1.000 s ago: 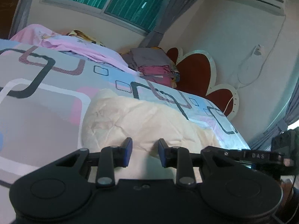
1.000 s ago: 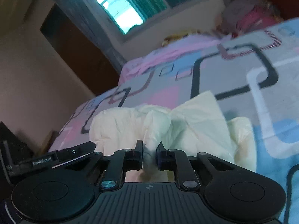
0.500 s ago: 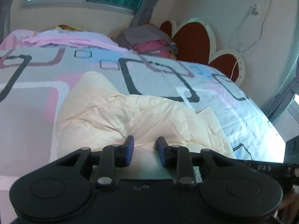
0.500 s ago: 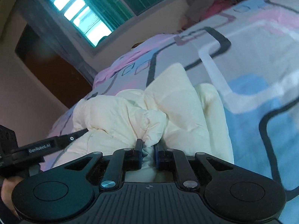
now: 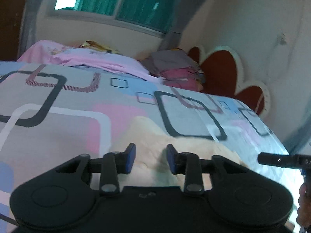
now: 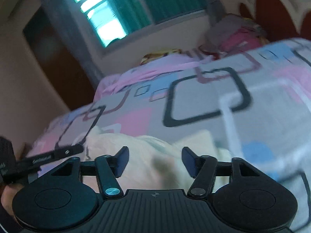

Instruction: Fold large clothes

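The right gripper [image 6: 155, 160] hangs just above the cream garment [image 6: 153, 153], its blue-padded jaws having just been opening; they now stand well apart with only loose fabric showing in the gap behind them, nothing pinched. The left gripper [image 5: 149, 158] hovers over the same garment [image 5: 147, 136], jaws parted a moderate way and having opened a touch further. Cream cloth shows between and beyond its pads; I cannot tell whether they touch it, and no fold is clamped.

The garment lies bunched in a soft heap on the near part of the bed, rumpled rather than flat. From the left wrist view the tip of the right gripper [image 5: 279, 160] pokes in at the right edge; from the right wrist view the left gripper [image 6: 48, 155] juts in from the left, with a bit of the person's hand [image 6: 8, 198] behind it.

Under the garment spreads a bedspread [image 5: 77, 104] patterned with rounded squares in black, white, pink and blue on grey. At the far side lies pink bedding [image 5: 91, 58], and beside it a stack of folded clothes [image 5: 175, 68] in grey and pink. A red and white flower-shaped headboard [image 5: 219, 71] stands against the wall, and a window with green curtains [image 5: 136, 2] sits above. Both views are smeared by motion.
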A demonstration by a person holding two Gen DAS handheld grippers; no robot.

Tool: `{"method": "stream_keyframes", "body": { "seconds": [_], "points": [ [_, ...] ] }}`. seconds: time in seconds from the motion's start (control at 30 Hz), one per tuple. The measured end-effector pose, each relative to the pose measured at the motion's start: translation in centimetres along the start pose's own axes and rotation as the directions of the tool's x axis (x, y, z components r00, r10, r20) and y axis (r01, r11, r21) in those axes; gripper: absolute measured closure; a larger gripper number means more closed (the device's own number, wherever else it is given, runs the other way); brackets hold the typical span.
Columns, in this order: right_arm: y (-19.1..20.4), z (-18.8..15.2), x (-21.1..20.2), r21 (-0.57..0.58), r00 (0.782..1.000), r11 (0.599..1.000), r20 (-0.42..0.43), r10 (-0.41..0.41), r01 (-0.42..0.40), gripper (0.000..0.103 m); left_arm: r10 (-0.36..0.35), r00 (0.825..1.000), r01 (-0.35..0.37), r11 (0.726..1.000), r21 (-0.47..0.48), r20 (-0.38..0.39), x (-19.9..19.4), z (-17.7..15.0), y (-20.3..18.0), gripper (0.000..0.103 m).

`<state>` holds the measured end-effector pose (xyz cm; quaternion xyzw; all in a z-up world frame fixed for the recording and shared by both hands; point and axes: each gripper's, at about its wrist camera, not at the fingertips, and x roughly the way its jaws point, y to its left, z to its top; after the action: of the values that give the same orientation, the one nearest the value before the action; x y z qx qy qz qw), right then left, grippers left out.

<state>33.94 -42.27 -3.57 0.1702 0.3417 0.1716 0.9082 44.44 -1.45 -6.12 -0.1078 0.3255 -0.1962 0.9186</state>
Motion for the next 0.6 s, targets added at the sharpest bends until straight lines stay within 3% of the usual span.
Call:
{"method": "stream_keyframes", "body": {
  "seconds": [0.1, 0.2, 0.27, 0.37, 0.6],
  "points": [
    [2.9, 0.9, 2.7, -0.062, 1.000, 0.998, -0.020, 0.017, -0.019, 0.063, -0.019, 0.999, 0.019, 1.000, 0.005, -0.034, 1.3, 0.9, -0.4, 0.073],
    [4.0, -0.1, 6.1, -0.111, 0.993, 0.993, -0.103, -0.048, 0.036, 0.063, -0.035, 0.997, 0.036, 0.999, 0.014, -0.068, 3.1, 0.8, -1.6, 0.076],
    [3.2, -1.5, 7.5, -0.124, 0.982, 0.985, -0.137, -0.133, 0.116, 0.063, -0.043, 0.995, 0.044, 0.999, 0.017, -0.090, 4.2, 0.3, -2.0, 0.076],
    [1.3, -3.0, 8.2, -0.101, 0.975, 0.982, -0.141, -0.171, 0.158, 0.063, -0.055, 0.989, 0.059, 0.998, 0.026, -0.139, 6.0, -0.5, -2.6, 0.075],
    [-2.8, -4.5, 8.6, 0.034, 0.978, 0.986, -0.138, -0.160, 0.166, 0.063, 0.018, 0.982, 0.011, 0.989, 0.150, -0.190, 8.7, -2.1, -4.6, 0.074]
  ]
}}
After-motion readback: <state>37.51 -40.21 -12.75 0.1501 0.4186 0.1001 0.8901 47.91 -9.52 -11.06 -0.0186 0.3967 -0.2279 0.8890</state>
